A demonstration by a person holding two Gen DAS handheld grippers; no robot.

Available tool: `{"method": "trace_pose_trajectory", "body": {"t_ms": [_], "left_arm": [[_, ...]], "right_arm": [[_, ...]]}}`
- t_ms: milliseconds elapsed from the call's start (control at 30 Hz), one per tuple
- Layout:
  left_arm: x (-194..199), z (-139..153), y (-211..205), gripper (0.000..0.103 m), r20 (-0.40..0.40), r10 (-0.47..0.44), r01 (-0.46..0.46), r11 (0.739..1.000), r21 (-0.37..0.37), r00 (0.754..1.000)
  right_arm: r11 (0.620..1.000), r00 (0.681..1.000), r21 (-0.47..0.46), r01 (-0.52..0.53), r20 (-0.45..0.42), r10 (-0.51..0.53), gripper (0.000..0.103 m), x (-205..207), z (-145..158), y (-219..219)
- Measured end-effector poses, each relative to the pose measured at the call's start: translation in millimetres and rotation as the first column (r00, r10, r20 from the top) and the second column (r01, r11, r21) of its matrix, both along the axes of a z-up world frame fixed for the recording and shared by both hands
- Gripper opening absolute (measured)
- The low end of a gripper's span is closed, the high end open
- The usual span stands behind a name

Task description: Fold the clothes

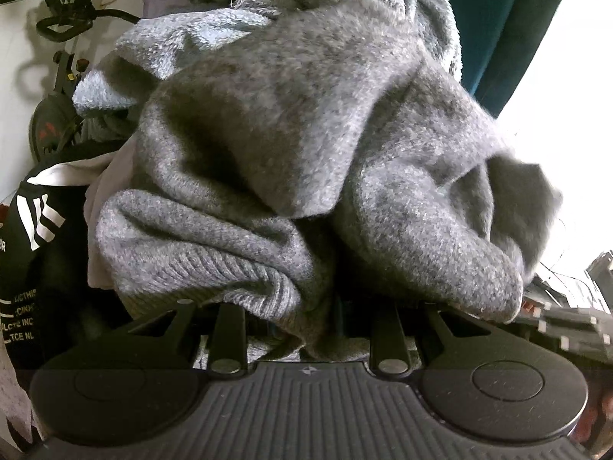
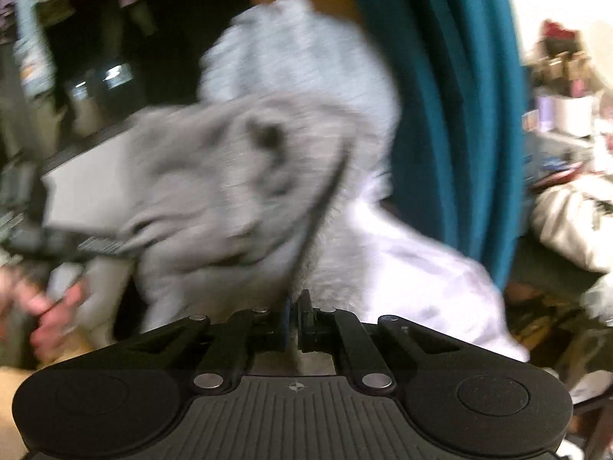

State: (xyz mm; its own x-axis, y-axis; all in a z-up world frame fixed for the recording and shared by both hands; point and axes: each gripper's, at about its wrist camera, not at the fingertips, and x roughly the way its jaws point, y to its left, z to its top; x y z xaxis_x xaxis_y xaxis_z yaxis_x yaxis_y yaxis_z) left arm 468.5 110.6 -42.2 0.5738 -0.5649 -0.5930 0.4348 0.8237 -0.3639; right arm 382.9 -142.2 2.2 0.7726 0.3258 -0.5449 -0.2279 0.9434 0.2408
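Observation:
A grey knit sweater [image 1: 306,134] is bunched right over my left gripper [image 1: 306,314]. Its ribbed hem [image 1: 237,280] droops between the spread linkage arms, and the fingertips are hidden under the cloth. In the blurred right wrist view, my right gripper [image 2: 297,314] is shut on a fold of the same sweater [image 2: 230,176], held up in the air. A paler fleecy part of the cloth [image 2: 402,268] hangs to the right. At the left edge of that view, a hand [image 2: 49,306] holds the other gripper's grey body [image 2: 80,191].
A teal curtain [image 2: 440,96] hangs behind, also in the left wrist view [image 1: 509,19]. A black garment with white stripes [image 1: 34,230] lies at the left, and an exercise bike [image 1: 65,27] stands by the wall. A cluttered surface with a pale garment [image 2: 567,211] is at the right.

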Motion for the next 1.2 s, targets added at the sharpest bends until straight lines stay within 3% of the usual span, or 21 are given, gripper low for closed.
{"method": "trace_pose_trajectory", "body": {"t_ms": [100,200,300,367,433,500,567,667,933,1000,1033,1100,1133,1167,1200], "left_arm": [[-0.5,-0.2,-1.7,0.026,0.001,-0.004,0.004,1.0,0.008,1.0],[-0.7,-0.9,-0.3,0.026,-0.002,-0.006,0.006,1.0,0.006,1.0],[0.5,-2.5,4.3,0.027,-0.013,-0.006,0.006,1.0,-0.009,1.0],[1.4,-3.7,7.3,0.027,-0.021,-0.004,0.004,1.0,-0.022,1.0],[2.7,-5.3,8.5,0.027,-0.027,-0.002,0.001,0.999,-0.033,1.0],[3.7,-6.7,7.8,0.027,-0.028,0.0,-0.001,0.999,-0.04,1.0],[4.4,-8.1,6.9,0.027,-0.029,0.001,-0.002,0.999,-0.044,1.0],[4.9,-10.4,7.2,0.027,-0.031,0.001,-0.002,0.999,-0.052,1.0],[4.4,-14.0,6.2,0.03,-0.034,0.001,-0.003,0.999,-0.049,0.999],[4.3,-14.6,6.4,0.034,-0.035,0.001,-0.003,0.999,-0.054,0.999],[4.3,-14.9,7.1,0.035,-0.038,0.002,-0.004,0.998,-0.058,0.999],[3.2,-15.2,13.4,0.039,-0.051,-0.001,-0.003,0.996,-0.088,0.999],[1.9,-15.2,19.0,0.044,-0.06,-0.008,0.001,0.993,-0.116,0.998],[-3.9,-14.9,24.1,0.053,-0.064,-0.015,0.006,0.99,-0.144,0.998],[-11.1,-14.5,29.0,0.066,-0.067,-0.022,0.01,0.985,-0.172,0.998]], "right_arm": [[0.998,0.998,-0.019,-0.056,-0.012,0.056,0.003,2.4,-5.8,23.3],[1.0,1.0,-0.018,-0.005,-0.02,0.005,0.011,16.0,-11.4,32.7],[0.998,0.999,-0.034,0.05,-0.006,-0.05,0.032,24.3,-11.5,32.8],[0.997,0.998,-0.055,0.057,0.009,-0.056,0.053,22.8,-8.0,33.2],[0.997,0.998,-0.058,0.053,0.022,-0.051,0.058,19.1,-4.8,32.4],[0.997,0.997,0.001,0.072,0.026,-0.072,0.066,21.3,-5.3,25.3],[0.994,0.995,0.06,0.091,0.028,-0.093,0.081,23.5,-5.9,18.3],[0.982,0.992,0.148,0.118,0.029,-0.124,0.092,26.8,-6.6,7.8],[0.908,0.978,0.376,0.183,0.019,-0.205,0.097,35.6,-8.7,-20.3],[0.902,0.976,0.382,0.203,-0.003,-0.219,0.091,45.6,-12.5,-20.3],[0.906,0.975,0.366,0.213,-0.02,-0.221,0.081,53.2,-15.5,-17.2],[0.922,0.979,0.331,0.203,-0.045,-0.199,0.075,62.9,-19.7,-6.5],[0.929,0.98,0.312,0.197,-0.055,-0.189,0.066,67.3,-21.3,-1.1],[0.94,0.983,0.287,0.185,-0.047,-0.18,0.055,68.4,-20.4,4.2],[0.949,0.984,0.261,0.175,-0.039,-0.171,0.051,69.5,-19.3,9.1]]}}
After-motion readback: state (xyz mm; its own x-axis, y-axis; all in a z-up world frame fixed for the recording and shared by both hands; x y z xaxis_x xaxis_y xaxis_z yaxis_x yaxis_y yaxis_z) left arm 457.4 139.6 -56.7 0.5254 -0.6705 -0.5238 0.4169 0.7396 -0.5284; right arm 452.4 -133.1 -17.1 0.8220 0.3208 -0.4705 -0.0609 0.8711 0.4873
